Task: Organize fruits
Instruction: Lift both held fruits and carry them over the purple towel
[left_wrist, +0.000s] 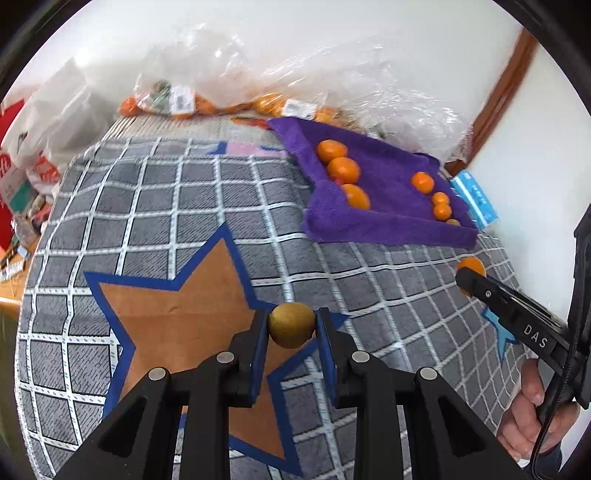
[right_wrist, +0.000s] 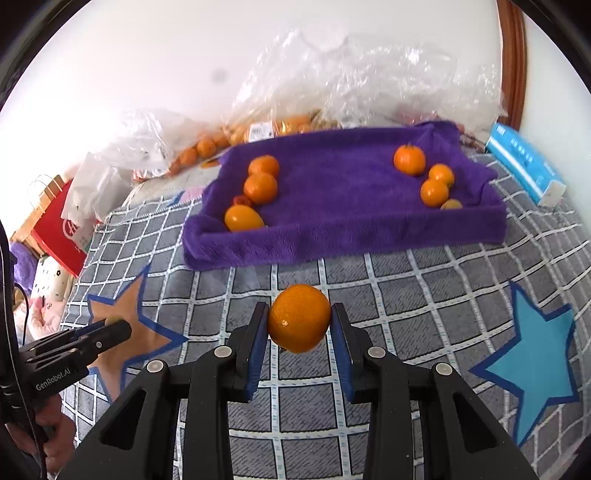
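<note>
Above a grey checked blanket (right_wrist: 424, 295), the left gripper (left_wrist: 291, 325) pinches a small greenish-brown fruit (left_wrist: 291, 324) between nearly closed jaws, while the right gripper (right_wrist: 299, 321) clamps an orange (right_wrist: 299, 318) just short of the purple-lined tray (right_wrist: 343, 236) of oranges.

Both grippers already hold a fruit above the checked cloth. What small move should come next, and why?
Probably carry both forward over the purple tray. The right gripper is shut on an orange, the left gripper on a brownish-green fruit, and both are short of the tray. Oranges sit in groups at its left and right sides, so the middle looks free.
</note>
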